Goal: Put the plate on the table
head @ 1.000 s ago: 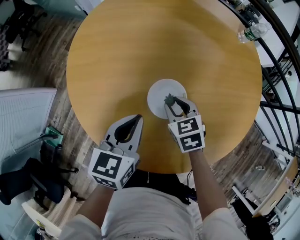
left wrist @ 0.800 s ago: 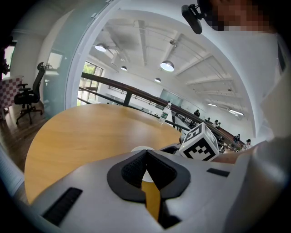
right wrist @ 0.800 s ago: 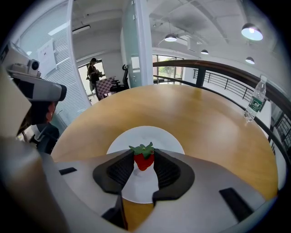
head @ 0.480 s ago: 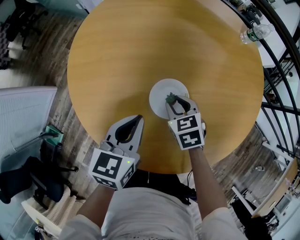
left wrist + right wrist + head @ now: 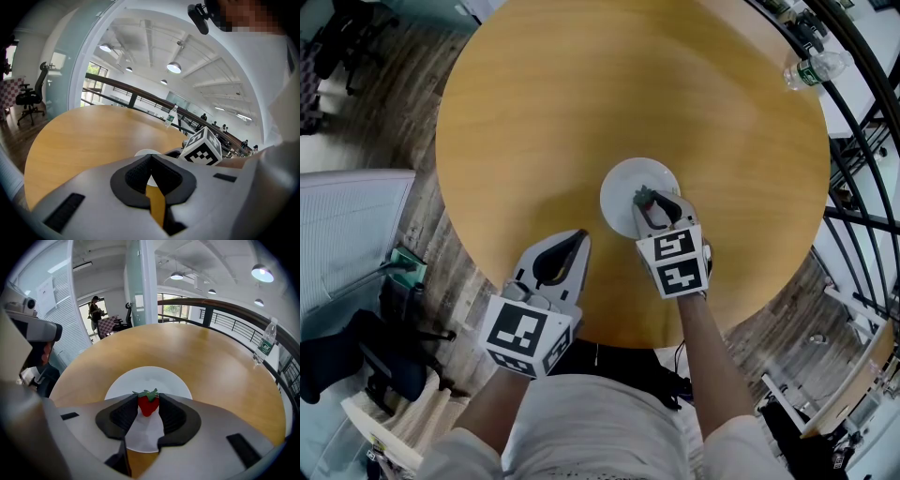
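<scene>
A white plate (image 5: 622, 186) lies on the round wooden table (image 5: 581, 94), right of its middle and toward the near edge. My right gripper (image 5: 648, 199) hangs over the plate's near part, shut on a small red strawberry (image 5: 148, 405) with green leaves; the plate (image 5: 150, 378) shows beyond and under its jaws. The strawberry (image 5: 643, 196) sits at the gripper's tip. My left gripper (image 5: 576, 238) hovers at the table's near edge, left of the plate, shut and empty. In the left gripper view (image 5: 151, 157) the plate (image 5: 144, 152) peeks out just past the jaws.
A water bottle (image 5: 807, 64) stands on a white surface beyond the table's far right, behind a black railing (image 5: 853, 122). Office chairs (image 5: 356, 361) and a grey unit (image 5: 347, 225) stand on the floor at left. A person (image 5: 95, 310) stands far off.
</scene>
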### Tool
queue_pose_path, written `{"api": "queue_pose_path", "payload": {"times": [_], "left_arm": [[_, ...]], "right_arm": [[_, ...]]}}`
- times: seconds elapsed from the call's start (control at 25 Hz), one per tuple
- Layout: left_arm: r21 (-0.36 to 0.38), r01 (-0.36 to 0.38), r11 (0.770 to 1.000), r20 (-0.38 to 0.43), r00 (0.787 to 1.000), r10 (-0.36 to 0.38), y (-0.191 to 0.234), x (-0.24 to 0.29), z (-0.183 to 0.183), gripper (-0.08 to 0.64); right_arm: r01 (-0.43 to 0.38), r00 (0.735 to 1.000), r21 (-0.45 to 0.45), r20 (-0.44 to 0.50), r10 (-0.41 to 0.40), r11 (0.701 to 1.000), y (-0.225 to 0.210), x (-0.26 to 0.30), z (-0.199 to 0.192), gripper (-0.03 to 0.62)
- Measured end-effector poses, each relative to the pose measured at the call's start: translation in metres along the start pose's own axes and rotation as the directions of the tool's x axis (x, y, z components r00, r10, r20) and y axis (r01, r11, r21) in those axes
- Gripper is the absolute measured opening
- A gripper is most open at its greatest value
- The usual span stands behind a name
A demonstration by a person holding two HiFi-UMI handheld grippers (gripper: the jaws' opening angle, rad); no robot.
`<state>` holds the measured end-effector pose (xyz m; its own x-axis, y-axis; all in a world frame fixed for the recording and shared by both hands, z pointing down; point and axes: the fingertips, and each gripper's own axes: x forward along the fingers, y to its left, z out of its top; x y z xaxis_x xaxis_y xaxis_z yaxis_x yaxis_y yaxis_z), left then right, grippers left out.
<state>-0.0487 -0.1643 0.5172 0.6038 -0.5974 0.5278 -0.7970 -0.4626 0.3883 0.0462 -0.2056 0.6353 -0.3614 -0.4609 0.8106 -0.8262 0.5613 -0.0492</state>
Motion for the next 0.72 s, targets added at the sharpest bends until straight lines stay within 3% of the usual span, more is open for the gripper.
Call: {"api": "queue_pose_path", "payload": {"times": [0.72], "left_arm": [[0.007, -0.006, 1.000, 0.011, 1.000, 0.006, -0.004, -0.006, 0.006, 0.023]], "right_arm": [[-0.026, 0.999, 0.015, 0.019, 0.026, 1.000, 0.004, -0.010, 0.005, 0.192]]}}
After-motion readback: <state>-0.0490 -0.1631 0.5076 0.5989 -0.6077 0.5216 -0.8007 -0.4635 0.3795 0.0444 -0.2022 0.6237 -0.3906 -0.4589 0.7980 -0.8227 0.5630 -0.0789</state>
